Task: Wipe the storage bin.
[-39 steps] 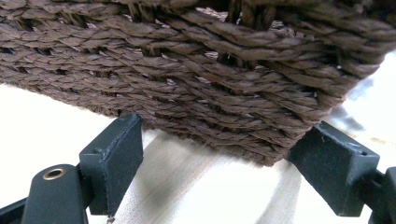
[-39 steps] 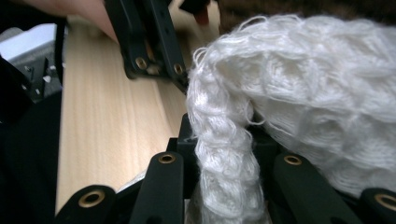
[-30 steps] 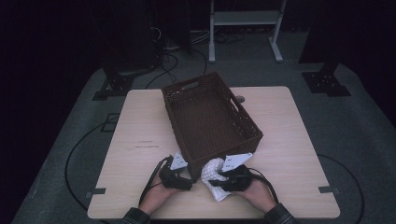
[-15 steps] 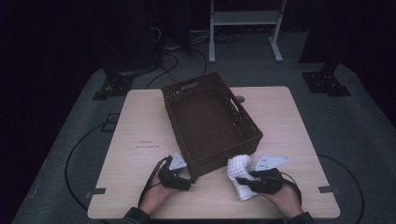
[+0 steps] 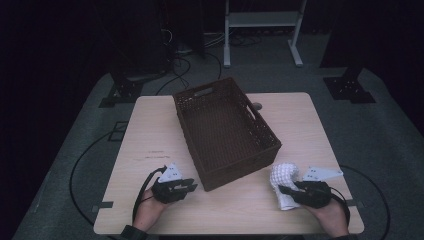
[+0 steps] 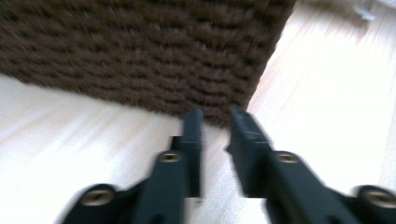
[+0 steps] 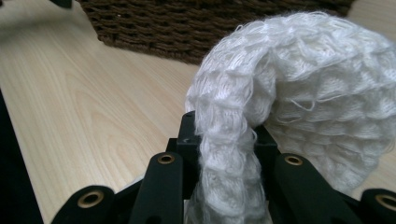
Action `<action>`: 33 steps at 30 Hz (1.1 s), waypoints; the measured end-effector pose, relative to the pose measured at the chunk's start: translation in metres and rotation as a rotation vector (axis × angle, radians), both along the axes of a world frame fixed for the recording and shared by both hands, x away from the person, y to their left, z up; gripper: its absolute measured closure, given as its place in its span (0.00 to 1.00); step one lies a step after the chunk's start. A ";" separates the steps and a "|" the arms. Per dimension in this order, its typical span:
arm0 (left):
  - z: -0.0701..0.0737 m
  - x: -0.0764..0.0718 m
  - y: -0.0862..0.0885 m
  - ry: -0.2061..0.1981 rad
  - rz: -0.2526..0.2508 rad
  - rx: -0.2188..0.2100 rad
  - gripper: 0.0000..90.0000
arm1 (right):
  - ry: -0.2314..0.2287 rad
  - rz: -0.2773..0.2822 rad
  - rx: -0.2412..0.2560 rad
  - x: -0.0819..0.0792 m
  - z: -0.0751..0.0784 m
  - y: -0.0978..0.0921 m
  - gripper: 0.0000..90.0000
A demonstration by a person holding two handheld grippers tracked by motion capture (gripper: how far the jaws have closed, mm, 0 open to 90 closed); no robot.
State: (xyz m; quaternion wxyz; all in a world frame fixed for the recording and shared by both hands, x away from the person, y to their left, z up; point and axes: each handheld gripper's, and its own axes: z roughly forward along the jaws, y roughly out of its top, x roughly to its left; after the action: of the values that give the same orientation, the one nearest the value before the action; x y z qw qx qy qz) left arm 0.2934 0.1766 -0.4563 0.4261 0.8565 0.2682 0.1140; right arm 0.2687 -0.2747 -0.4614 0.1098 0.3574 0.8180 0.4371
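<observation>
Firmly, right hand-held gripper (image 7: 219, 135) pinches white cloth (image 7: 299, 93).

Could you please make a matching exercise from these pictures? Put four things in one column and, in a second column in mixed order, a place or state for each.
Things:
1. white knitted cloth
2. brown woven basket
3. left gripper
4. right gripper

Places or states:
A. at the middle of the table, nothing inside
B. holds nothing, near the basket's near left corner
C. clamped between two black jaws
D. right of the basket, shut on something

Pairs: 1-C, 2-A, 3-B, 4-D
</observation>
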 end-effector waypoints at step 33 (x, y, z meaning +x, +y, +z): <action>0.047 0.026 -0.052 -0.048 -0.088 -0.159 0.99 | 0.022 -0.044 -0.015 0.001 -0.005 -0.013 0.80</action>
State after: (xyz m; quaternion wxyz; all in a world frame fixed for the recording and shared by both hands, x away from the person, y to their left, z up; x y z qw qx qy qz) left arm 0.3196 0.1246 -0.4097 0.5036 0.8279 0.2282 0.0943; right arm 0.2692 -0.2879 -0.4668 0.1132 0.3793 0.8142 0.4247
